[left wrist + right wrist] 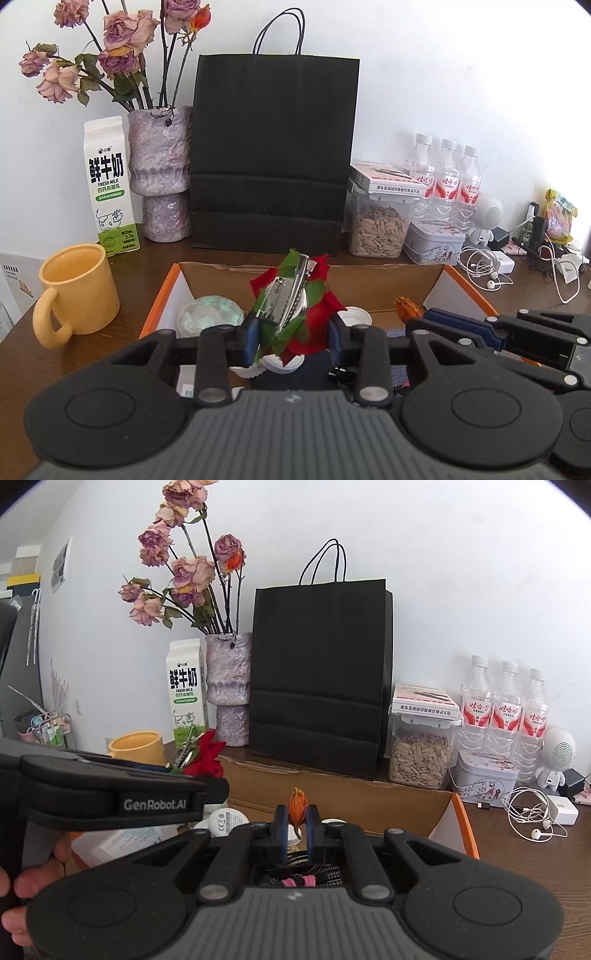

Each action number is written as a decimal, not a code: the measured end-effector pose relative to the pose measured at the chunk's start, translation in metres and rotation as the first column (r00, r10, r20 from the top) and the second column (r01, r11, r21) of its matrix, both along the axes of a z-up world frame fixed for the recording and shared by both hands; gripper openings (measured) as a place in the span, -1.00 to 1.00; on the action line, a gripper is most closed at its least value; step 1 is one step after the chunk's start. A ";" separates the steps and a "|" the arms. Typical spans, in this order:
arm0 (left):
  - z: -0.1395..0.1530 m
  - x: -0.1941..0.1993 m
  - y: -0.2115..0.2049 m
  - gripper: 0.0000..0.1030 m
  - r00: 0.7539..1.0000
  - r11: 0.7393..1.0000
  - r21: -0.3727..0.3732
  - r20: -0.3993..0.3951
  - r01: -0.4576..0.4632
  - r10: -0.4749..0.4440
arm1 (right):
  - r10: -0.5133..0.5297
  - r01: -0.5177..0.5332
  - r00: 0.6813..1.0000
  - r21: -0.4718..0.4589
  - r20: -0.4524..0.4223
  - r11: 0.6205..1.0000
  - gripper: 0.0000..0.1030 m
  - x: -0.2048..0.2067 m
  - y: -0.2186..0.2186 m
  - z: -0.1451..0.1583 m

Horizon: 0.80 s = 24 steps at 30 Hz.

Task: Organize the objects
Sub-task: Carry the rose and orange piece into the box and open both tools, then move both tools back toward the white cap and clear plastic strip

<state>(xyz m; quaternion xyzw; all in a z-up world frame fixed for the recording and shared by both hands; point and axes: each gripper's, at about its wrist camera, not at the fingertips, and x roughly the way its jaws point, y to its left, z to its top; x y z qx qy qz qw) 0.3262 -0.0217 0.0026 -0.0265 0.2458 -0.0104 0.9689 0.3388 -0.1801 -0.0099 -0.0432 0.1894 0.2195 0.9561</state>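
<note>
Above the open cardboard box (369, 280), your left gripper (291, 334) is partly closed on a red fabric flower clip (295, 302), its blue pads pressing the petals and green leaves from both sides. The clip's metal backing with its toothed bar faces the left wrist camera and stands tilted upward. From the right wrist view the same flower (207, 755) shows past the side of the left gripper (218, 794), with part of your hand (22, 886) visible behind it at the lower left.

Your right gripper (297, 821) is nearly fully closed on a small orange flower piece (298, 805), which stands up between the two blue pads. It too hangs above the box, toward the box's right half. In the left wrist view that gripper (421, 315) sits just to the right, the orange piece (406, 308) at its tip.

Inside the box (369, 805) lie a round greenish-white lid (208, 314), a white round item (225, 819) and dark fabric; other contents cannot be made out.

Along the back edge of the table (155, 266) stand a milk carton (110, 184), a vase of dried roses (162, 170), a black paper bag (273, 155), a jar of seeds (380, 229) and three water bottles (447, 177). A yellow mug (79, 290) sits near the box's left side. White earphones (484, 266) lie toward the table's right end.
</note>
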 end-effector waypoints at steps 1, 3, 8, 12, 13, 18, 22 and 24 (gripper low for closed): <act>-0.001 0.003 0.001 -0.28 1.000 1.000 0.002 -0.005 0.001 -0.001 | -0.002 0.002 1.000 -0.006 -0.005 1.000 -0.83 0.003 0.000 -0.001; -0.002 0.006 0.003 -0.18 1.000 1.000 0.011 -0.007 0.004 -0.004 | -0.014 0.014 1.000 -0.020 -0.013 1.000 -0.81 0.008 -0.001 -0.005; -0.003 0.009 0.009 1.00 1.000 0.999 0.041 0.016 -0.024 0.023 | -0.048 0.046 0.998 -0.050 -0.035 0.998 0.26 0.013 -0.004 -0.011; -0.001 0.012 0.018 1.00 0.999 0.999 0.014 0.001 -0.042 0.042 | -0.086 0.085 0.996 -0.062 -0.010 0.994 0.88 0.011 -0.004 -0.013; -0.001 0.012 0.020 1.00 0.999 0.999 0.011 -0.001 -0.047 0.047 | -0.083 0.083 0.996 -0.060 -0.013 0.995 0.89 0.012 -0.005 -0.012; 0.001 0.010 0.022 1.00 0.998 0.998 0.007 0.002 -0.061 0.061 | -0.084 0.083 0.996 -0.064 -0.016 0.994 0.90 0.011 -0.003 -0.013; 0.004 0.000 0.020 1.00 0.997 0.997 0.012 0.014 -0.074 0.074 | -0.093 0.092 0.996 -0.071 -0.008 0.993 0.90 0.006 -0.003 -0.012; 0.005 -0.008 0.021 1.00 0.997 0.997 0.005 0.016 -0.075 0.075 | -0.095 0.095 0.995 -0.074 0.005 0.993 0.90 -0.001 -0.003 -0.010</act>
